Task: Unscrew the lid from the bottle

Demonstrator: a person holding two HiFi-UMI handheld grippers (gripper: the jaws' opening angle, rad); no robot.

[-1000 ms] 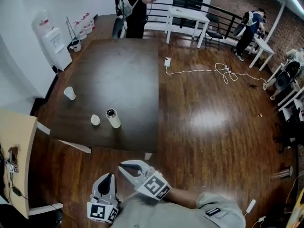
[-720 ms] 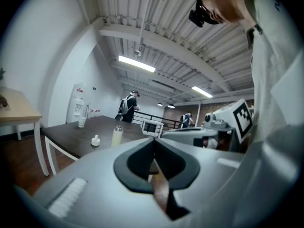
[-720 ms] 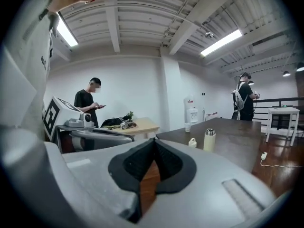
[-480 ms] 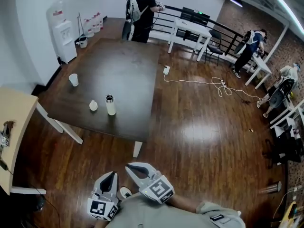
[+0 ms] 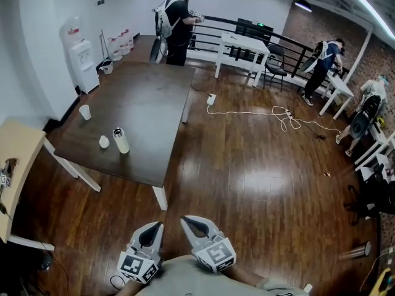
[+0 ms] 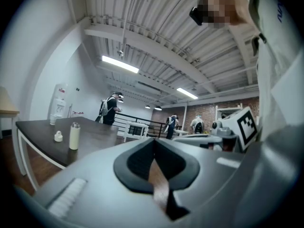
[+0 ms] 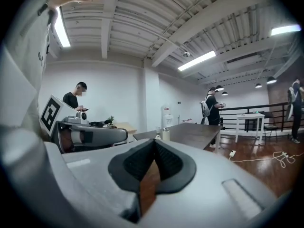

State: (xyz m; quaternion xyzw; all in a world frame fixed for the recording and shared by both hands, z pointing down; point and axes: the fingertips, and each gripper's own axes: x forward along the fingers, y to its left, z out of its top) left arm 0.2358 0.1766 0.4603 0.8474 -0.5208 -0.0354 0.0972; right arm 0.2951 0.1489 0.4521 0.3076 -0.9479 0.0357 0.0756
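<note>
A cream bottle (image 5: 121,141) with a dark metal top stands upright on the dark table (image 5: 148,110), near its front-left part. A small white lid-like object (image 5: 104,142) sits just left of it. The bottle (image 6: 74,135) also shows far off in the left gripper view, and small at the table's near corner in the right gripper view (image 7: 166,134). My left gripper (image 5: 154,230) and right gripper (image 5: 194,224) are at the bottom of the head view, close to my body, well short of the table. Both are shut with nothing between the jaws.
A paper cup (image 5: 85,112) stands near the table's left edge. A light wooden desk (image 5: 18,165) is at the far left, a water dispenser (image 5: 81,60) by the wall. A person (image 5: 176,23) stands behind the table. A cable and power strip (image 5: 271,113) lie on the wood floor.
The table with the bottle has shifted left and away in the head view as I moved across the floor. Both grippers stay shut and low in the picture, now pointing more straight ahead.
</note>
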